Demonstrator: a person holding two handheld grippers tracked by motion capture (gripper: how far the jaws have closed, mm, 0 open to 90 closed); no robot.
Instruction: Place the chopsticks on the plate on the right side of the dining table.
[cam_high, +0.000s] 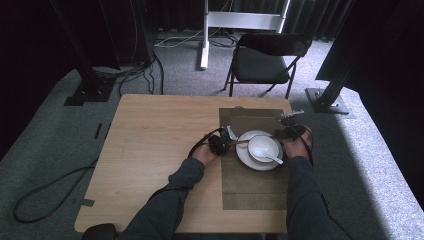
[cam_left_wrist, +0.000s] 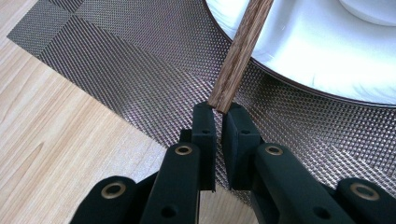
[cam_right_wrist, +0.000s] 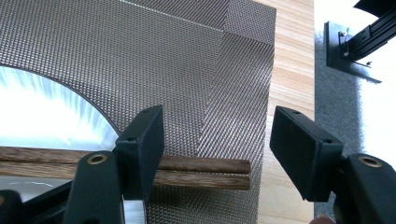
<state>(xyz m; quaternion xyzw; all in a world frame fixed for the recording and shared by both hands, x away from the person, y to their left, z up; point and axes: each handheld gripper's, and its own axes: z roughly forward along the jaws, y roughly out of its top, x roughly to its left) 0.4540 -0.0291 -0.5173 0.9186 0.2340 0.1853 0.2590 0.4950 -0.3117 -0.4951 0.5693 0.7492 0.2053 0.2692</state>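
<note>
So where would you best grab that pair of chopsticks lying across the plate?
Probably at an end, where the chopsticks overhang the plate rim above the placemat. Come in along their length, a jaw on either side, as the left gripper does: lying side by side, they pinch together.

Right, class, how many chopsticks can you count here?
2 chopsticks, side by side across the plate, one end pinched by the left gripper, the other over the mat.
</note>
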